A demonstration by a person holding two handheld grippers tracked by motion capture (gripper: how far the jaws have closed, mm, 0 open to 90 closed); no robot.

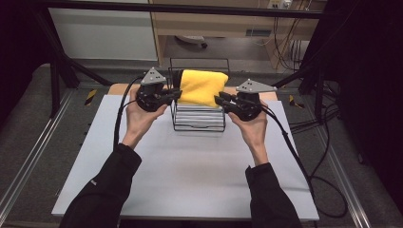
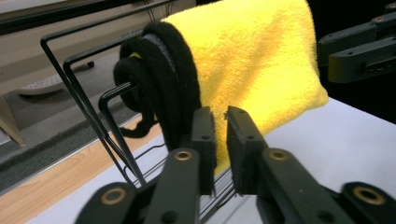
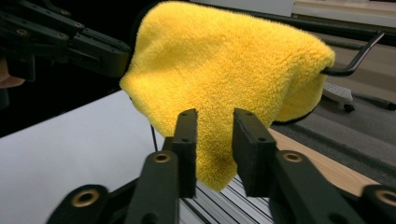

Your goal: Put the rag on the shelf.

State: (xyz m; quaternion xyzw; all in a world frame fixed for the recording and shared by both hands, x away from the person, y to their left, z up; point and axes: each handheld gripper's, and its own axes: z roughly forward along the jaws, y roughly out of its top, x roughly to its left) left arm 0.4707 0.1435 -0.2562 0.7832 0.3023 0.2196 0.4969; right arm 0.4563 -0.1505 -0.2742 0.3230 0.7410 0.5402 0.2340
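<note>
We read no writing anywhere. The yellow towel [image 1: 203, 87] hung over a black wire rack [image 1: 198, 118] on the tabletop [image 1: 190, 166], a black cloth [image 2: 161, 84] beside it. Our left gripper [image 1: 177, 94] and right gripper [image 1: 219, 99] flanked it, jaws narrowly parted, gripping nothing.

Grey table top [image 1: 190, 161] sat on grey floor [image 1: 28, 118]; pale wooden cabinet [image 1: 214, 23] behind, black frame bars [image 1: 62, 61] around, room dim.
</note>
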